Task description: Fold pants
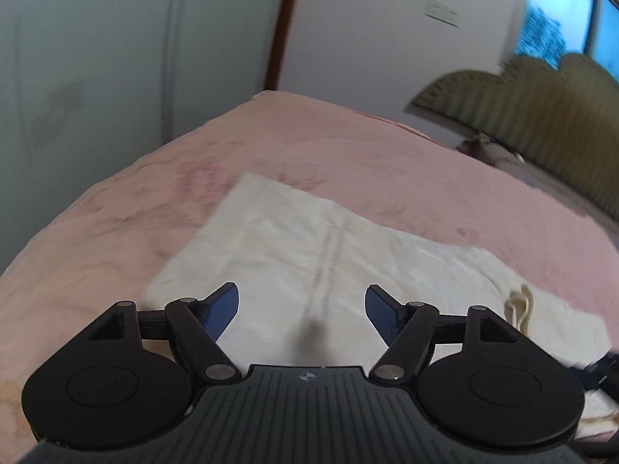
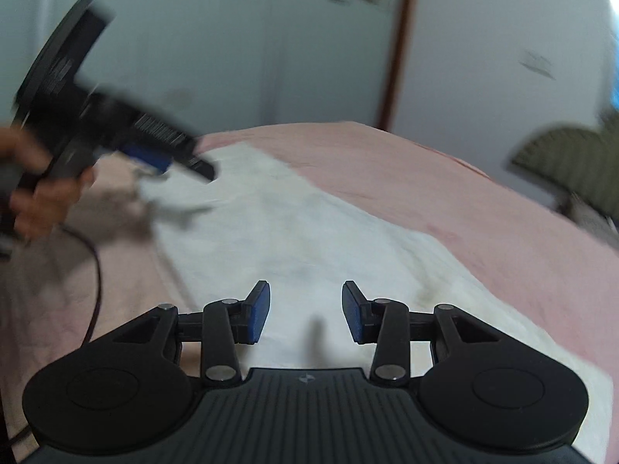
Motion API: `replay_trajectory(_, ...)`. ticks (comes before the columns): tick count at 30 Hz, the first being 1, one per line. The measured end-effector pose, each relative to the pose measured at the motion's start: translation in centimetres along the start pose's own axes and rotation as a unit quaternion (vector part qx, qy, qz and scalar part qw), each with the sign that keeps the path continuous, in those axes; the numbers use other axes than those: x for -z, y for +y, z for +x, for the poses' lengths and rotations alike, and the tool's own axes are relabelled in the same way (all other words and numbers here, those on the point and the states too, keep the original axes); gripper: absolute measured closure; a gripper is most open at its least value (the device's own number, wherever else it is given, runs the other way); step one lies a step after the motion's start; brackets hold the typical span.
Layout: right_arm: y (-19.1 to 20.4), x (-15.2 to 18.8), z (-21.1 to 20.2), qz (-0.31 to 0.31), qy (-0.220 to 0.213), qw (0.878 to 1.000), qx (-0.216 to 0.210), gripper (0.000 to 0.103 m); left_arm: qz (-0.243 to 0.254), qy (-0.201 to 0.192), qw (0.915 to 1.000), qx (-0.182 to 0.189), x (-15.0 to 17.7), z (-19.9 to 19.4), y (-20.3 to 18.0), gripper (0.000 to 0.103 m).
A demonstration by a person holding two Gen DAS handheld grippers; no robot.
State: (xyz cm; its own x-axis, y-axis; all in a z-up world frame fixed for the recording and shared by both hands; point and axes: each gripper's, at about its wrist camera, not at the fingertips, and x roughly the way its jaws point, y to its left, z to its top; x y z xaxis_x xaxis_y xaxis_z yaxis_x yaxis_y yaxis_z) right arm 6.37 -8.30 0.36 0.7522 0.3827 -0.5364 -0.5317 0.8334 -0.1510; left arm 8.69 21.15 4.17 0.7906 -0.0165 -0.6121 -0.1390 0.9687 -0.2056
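Hovering: both claws, left claw [image 1: 301, 309] and right claw [image 2: 305, 311], gaping, empty, above cream pants [image 1: 309, 239] on bed [image 1: 116, 212]; long axis runs far-left to near-right.

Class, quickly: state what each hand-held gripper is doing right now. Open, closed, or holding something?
Left hand-held gripper: open, empty, above the white pants.
Right hand-held gripper: open, narrower, empty.

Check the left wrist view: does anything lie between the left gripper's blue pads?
Nothing is held. Between the left gripper pads, only the flat cream-white fabric pants show, lying below on the pink bedspread.
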Motion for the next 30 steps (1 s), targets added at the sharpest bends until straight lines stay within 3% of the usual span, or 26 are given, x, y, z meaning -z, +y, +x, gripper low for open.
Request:
replay_trajectory(4,5.8,-0.4,2.4,-0.116,0.007,0.993,-0.024,0.063,-0.031,0.019,0.9993,0.009,0.0,-1.5,2.4,0.023)
replay_trajectory(9,8.7,-0.7,4.4,-0.159,0.010,0.987,-0.033,0.063,-0.090,0.069,0.9911,0.069,1.1,-1.1,4.9,0.022)
replay_trajectory(12,10.2,-1.1,6.2,-0.197,0.004,0.980,-0.008,0.063,-0.154,0.098,0.9769,0.112,1.8,0.1,6.5,0.021)
replay_trajectory(18,13.5,-2.6,9.5,-0.259,-0.017,0.965,0.018,0.066,-0.271,0.128,0.9374,0.177,2.5,2.6,9.4,0.011)
replay_trajectory(22,13.4,-4.1,10.8,-0.252,-0.027,0.967,0.000,0.083,-0.343,0.128,0.9062,0.212,2.5,4.4,10.5,0.008)
replay_trajectory(25,12.0,-5.3,10.9,-0.204,-0.030,0.978,-0.020,0.085,-0.383,0.122,0.8860,0.231,2.2,5.8,11.0,0.007)
replay_trajectory(27,10.7,-6.2,10.6,-0.164,-0.033,0.985,-0.033,0.085,-0.396,0.116,0.8810,0.232,1.6,6.7,11.1,0.007)
replay_trajectory(30,8.5,-7.2,10.2,-0.092,-0.035,0.994,-0.056,0.085,-0.388,0.109,0.8879,0.221,0.4,8.0,10.6,0.007)
